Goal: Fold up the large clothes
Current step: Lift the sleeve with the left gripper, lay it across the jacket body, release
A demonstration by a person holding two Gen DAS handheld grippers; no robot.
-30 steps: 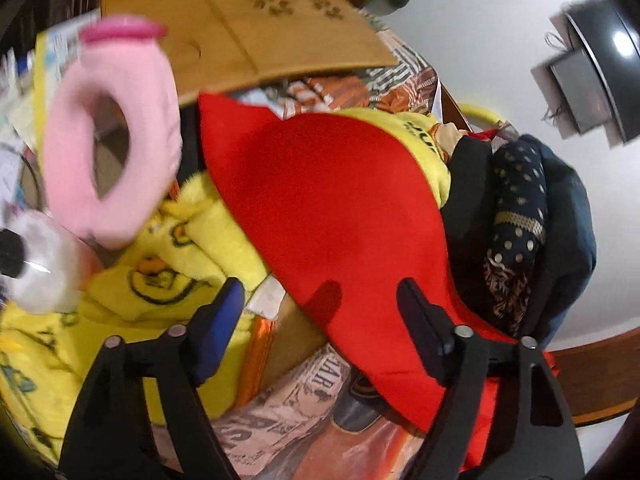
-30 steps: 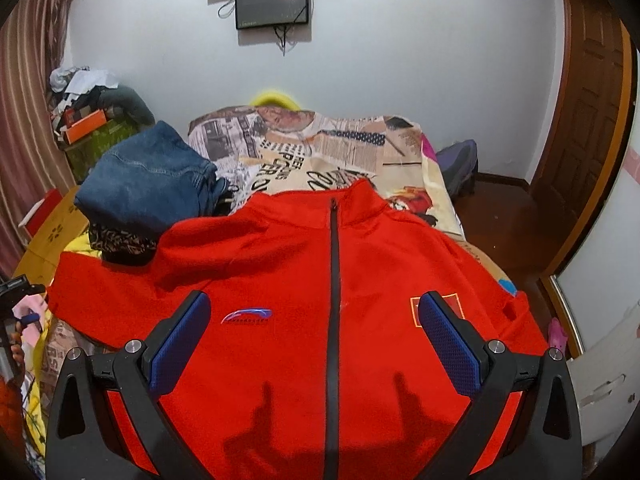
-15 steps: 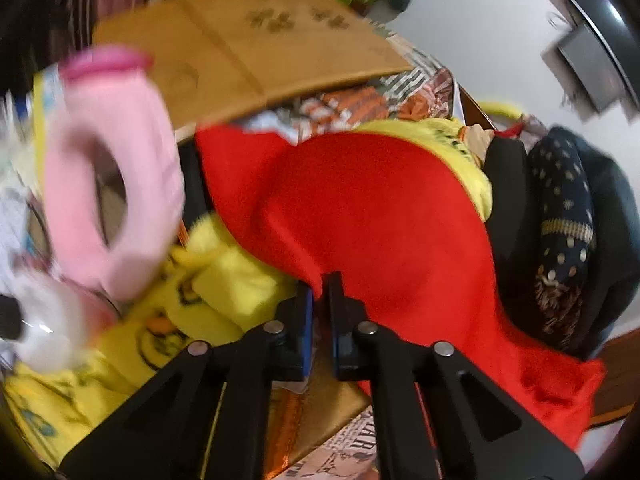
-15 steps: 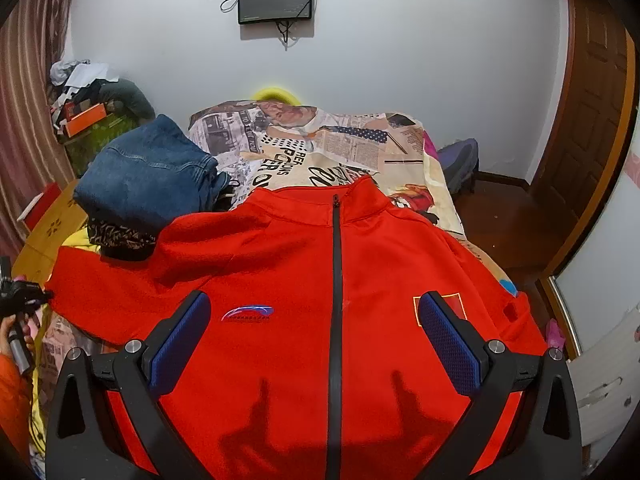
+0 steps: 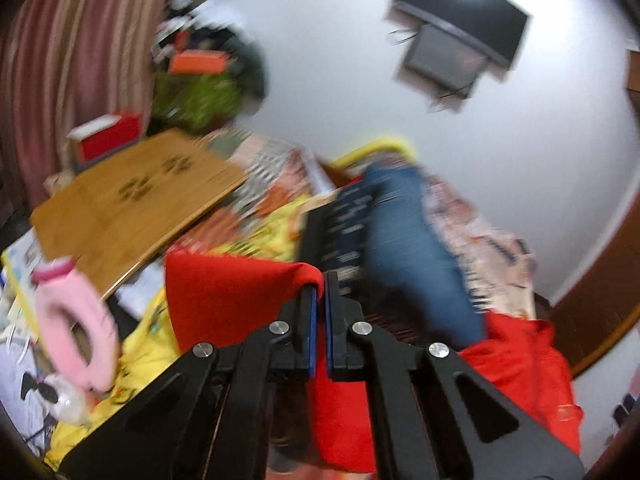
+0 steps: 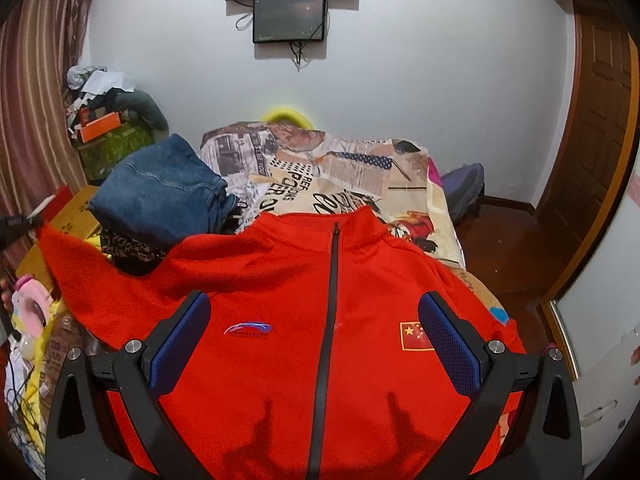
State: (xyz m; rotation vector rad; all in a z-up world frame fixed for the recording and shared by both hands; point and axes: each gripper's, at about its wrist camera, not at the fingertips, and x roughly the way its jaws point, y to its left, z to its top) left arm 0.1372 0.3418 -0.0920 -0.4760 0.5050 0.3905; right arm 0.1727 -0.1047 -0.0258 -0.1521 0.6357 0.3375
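A red zip jacket point(image 6: 332, 320) lies front up on the bed, collar toward the far wall. Its left sleeve point(image 6: 80, 264) rises off to the left. In the left wrist view my left gripper point(image 5: 319, 284) is shut on the red sleeve point(image 5: 236, 296), whose edge folds over the fingertips and hangs below them. My right gripper point(image 6: 316, 336) stands open above the jacket's chest, blue pads either side of the zip, nothing between them.
Folded jeans point(image 6: 160, 192) on a patterned garment sit left of the collar. The bed point(image 6: 340, 184) has a newspaper-print sheet. Left of it are a wooden board point(image 5: 132, 208), yellow cloth point(image 5: 144, 344) and a pink toy point(image 5: 76, 320). A wooden door point(image 6: 592, 152) stands right.
My left gripper went from open around the sleeve edge to shut on it, then rose with it and rolled. In the right view the sleeve end has lifted; the right gripper stayed put.
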